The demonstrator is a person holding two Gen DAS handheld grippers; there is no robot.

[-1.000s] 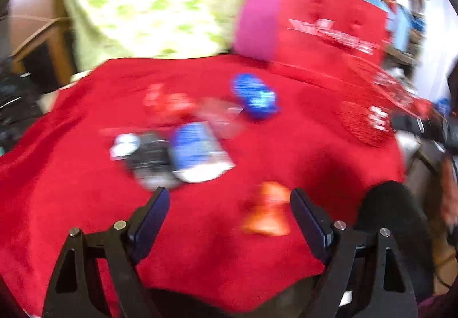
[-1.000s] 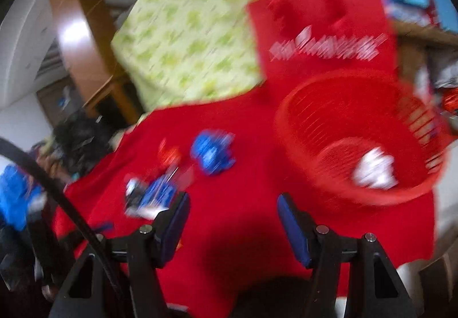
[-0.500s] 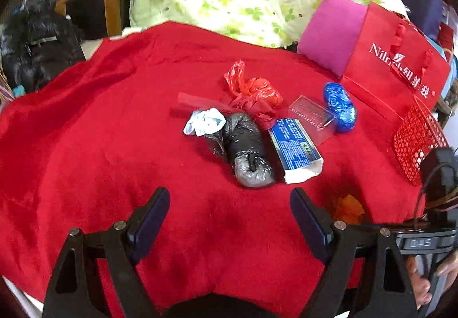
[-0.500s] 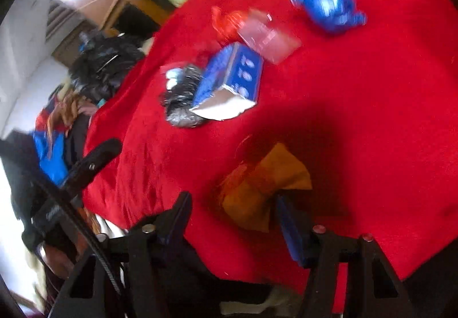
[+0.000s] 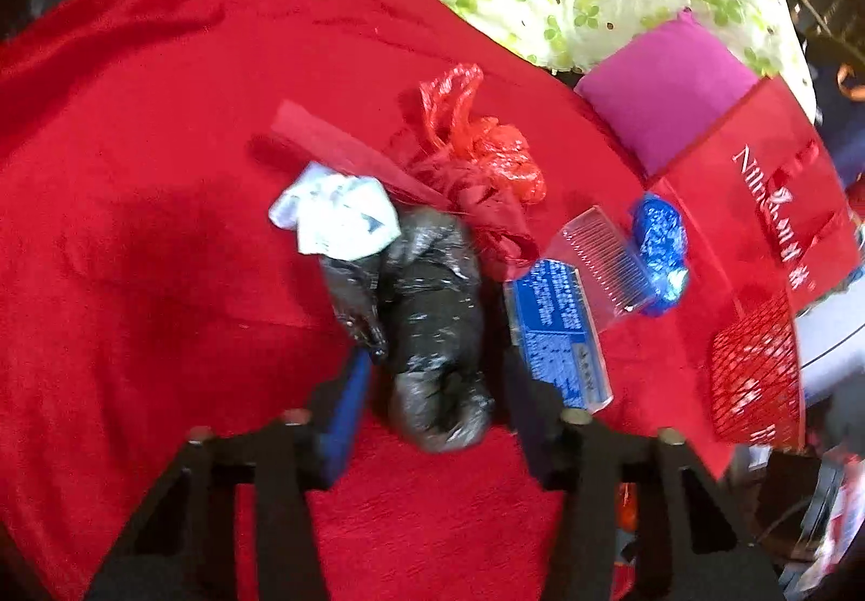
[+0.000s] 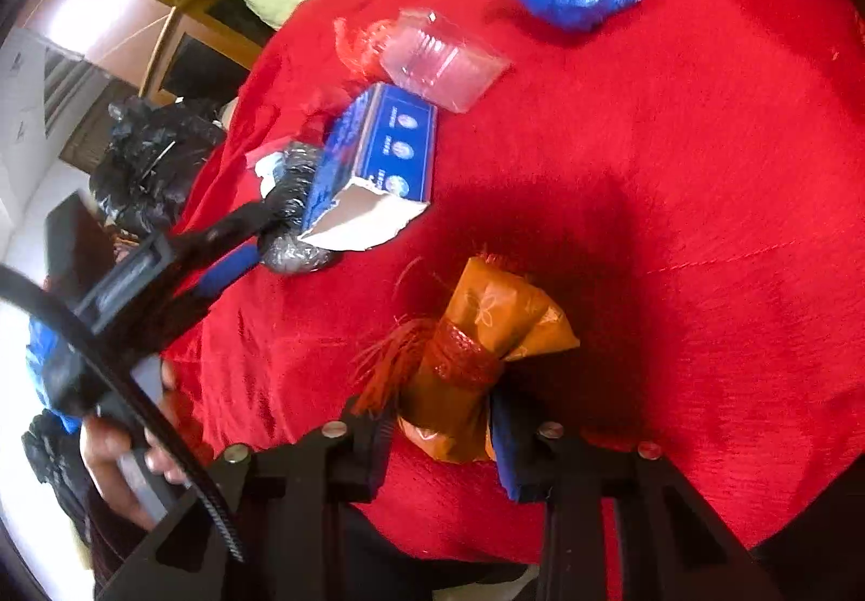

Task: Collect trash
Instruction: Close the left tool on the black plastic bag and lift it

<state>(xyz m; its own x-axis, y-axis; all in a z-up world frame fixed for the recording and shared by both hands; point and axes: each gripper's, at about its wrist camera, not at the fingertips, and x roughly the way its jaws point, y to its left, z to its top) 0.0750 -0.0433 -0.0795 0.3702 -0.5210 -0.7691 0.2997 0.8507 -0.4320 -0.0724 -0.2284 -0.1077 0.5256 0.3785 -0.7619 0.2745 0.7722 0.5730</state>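
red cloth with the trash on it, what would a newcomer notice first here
First, the orange wrapper near the front of the red cloth, pinched in the right gripper. Next, the black bag at mid-cloth between the left gripper's closing jaws, beside a torn blue box.
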